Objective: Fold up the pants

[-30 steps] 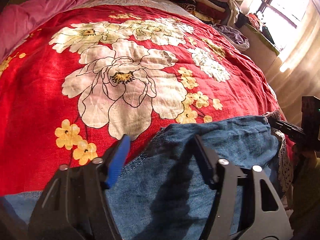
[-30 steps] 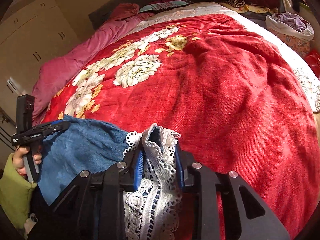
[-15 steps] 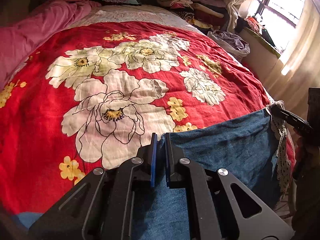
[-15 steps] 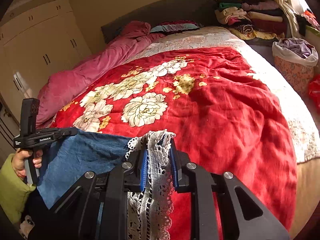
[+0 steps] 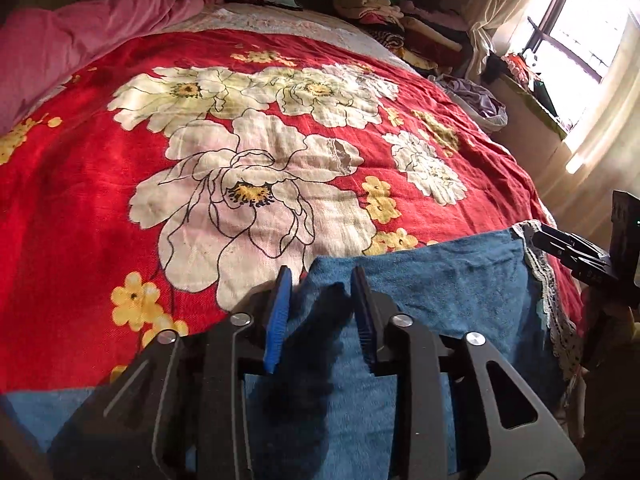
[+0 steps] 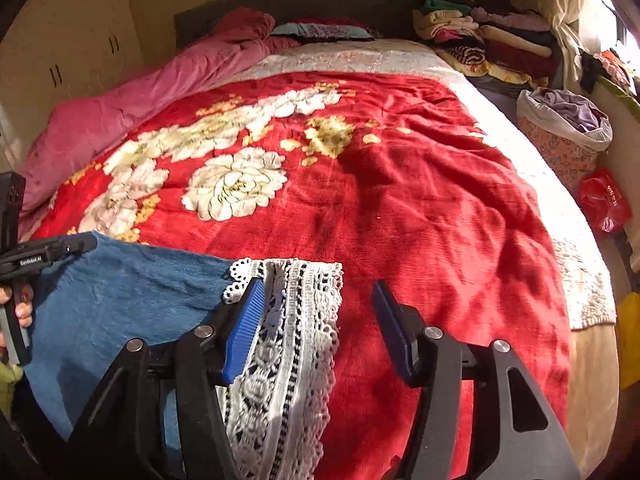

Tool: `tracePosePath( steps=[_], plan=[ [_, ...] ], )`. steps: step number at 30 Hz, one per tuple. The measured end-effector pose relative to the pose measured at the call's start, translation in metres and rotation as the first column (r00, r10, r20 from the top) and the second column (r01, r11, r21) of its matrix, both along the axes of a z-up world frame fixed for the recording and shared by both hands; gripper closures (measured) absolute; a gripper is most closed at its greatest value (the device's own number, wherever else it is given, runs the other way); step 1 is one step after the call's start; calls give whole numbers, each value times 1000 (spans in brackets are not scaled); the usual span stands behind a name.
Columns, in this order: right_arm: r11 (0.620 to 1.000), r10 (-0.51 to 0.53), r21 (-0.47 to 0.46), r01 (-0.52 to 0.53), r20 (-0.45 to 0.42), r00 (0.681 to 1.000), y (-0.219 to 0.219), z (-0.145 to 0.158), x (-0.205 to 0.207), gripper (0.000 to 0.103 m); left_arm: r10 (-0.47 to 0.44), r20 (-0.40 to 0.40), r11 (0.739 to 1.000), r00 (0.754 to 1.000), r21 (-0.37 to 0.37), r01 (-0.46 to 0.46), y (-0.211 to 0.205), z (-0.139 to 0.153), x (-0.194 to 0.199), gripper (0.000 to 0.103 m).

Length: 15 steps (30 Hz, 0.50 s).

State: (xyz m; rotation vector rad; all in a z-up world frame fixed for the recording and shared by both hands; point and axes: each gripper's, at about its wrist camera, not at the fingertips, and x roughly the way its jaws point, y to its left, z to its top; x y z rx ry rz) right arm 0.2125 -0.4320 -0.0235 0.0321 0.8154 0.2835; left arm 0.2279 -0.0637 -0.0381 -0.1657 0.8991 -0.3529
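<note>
The blue denim pants (image 5: 424, 300) lie at the near edge of the red flowered bedspread (image 5: 100, 184), with a white lace trim (image 5: 548, 292) along their right side. My left gripper (image 5: 322, 280) is open, its jaws on either side of the pants' top left corner. In the right wrist view the pants (image 6: 132, 300) lie at the lower left and the lace trim (image 6: 296, 320) lies between the jaws. My right gripper (image 6: 318, 292) is open over the lace. Each gripper shows in the other's view, the right one (image 5: 580, 256) and the left one (image 6: 48, 254).
A pink duvet (image 6: 132, 96) lies along the bed's left side. Stacked folded clothes (image 6: 488, 36) sit at the far right corner. A lined laundry basket (image 6: 564, 128) and a red bag (image 6: 604, 200) stand beside the bed on the right. A window (image 5: 580, 36) is at the right.
Both grippers were shut on the pants half a second ago, left on the denim corner, right on the lace; both have opened and the fabric lies on the bed.
</note>
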Motion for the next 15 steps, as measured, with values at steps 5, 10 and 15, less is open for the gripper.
tracePosePath(
  steps=[5, 10, 15],
  plan=[
    [995, -29, 96, 26, 34, 999, -17, 15, -61, 48, 21, 45, 1000, 999, -7, -21, 18, 15, -50, 71],
    [980, -57, 187, 60, -22, 998, -32, 9, -116, 48, -26, 79, 999, 997, -21, 28, 25, 22, -108, 61],
    [964, -55, 256, 77, -90, 994, -35, -7, -147, 48, -25, 67, 998, 997, 58, 21, 30, 15, -145, 60]
  ],
)
